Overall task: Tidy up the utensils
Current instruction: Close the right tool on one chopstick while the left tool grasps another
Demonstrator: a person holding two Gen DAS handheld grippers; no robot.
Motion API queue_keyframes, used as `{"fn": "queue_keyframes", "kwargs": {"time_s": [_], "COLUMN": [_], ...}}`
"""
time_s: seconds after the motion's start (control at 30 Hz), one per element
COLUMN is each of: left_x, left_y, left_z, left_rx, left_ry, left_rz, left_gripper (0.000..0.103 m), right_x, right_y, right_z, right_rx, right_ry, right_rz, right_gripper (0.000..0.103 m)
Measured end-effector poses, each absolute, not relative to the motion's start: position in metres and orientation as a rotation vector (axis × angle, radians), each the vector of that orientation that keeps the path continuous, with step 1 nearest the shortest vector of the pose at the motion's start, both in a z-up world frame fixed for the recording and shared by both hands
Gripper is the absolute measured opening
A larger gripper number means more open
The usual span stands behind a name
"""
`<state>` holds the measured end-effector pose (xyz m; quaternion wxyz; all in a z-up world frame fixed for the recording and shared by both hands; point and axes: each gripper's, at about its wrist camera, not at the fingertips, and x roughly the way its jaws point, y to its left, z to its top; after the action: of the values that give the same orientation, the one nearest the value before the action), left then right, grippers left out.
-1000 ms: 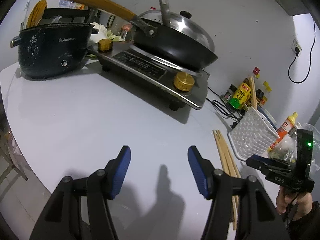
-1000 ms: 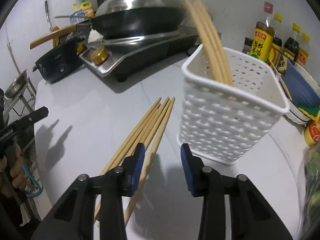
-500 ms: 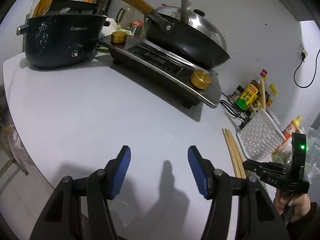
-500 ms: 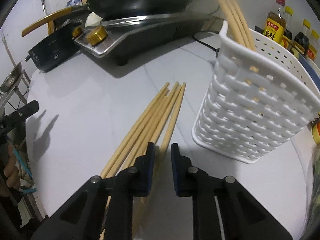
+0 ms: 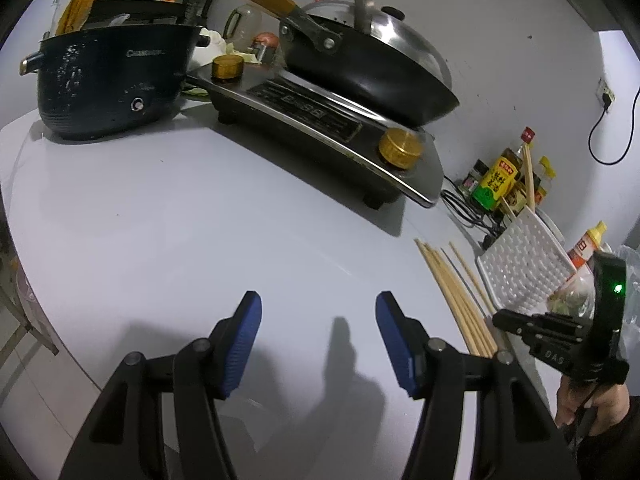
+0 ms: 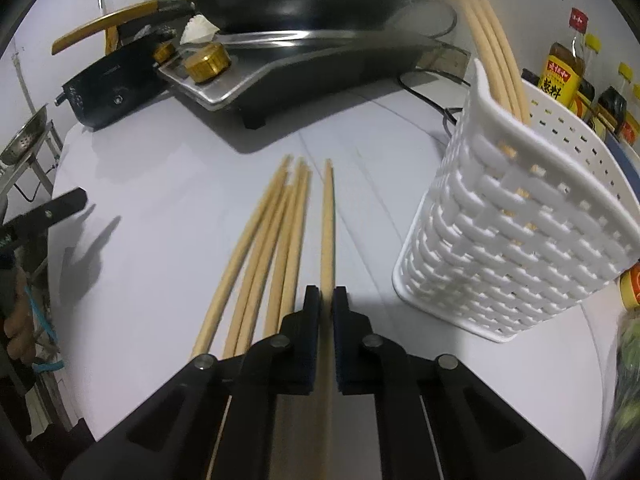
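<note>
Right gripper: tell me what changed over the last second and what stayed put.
The right gripper came down to the table and shut on a single chopstick, which now lies slightly apart from the other chopsticks. A second ago its jaws stood open above them. The white basket with its chopsticks stayed put, and the left gripper stayed open and empty.

Left wrist view faces stove (image 5: 320, 120), right wrist view close over table, both share chopsticks (image 6: 280, 240)

five chopsticks (image 6: 280, 240) on the table, three more in one white basket (image 6: 520, 240).
</note>
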<state>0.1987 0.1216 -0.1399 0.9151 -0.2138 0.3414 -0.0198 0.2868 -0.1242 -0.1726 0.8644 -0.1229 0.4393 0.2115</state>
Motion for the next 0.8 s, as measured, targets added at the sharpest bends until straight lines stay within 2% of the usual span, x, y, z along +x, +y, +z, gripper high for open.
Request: {"fn": "queue_keyframes", "kwargs": {"time_s": [0.8], "left_x": [0.24], "left_y": [-0.017], "left_z": [-0.135], "left_rx": [-0.157], "left_ry": [0.862], "left_rz": [-0.206], "left_gripper": [0.059], "right_x": [0.257], "right_y": [-0.177], "right_z": [-0.16], "right_rx": [-0.11], "right_ry": [0.824], "right_rz": [0.576], "right_gripper": [0.006]}}
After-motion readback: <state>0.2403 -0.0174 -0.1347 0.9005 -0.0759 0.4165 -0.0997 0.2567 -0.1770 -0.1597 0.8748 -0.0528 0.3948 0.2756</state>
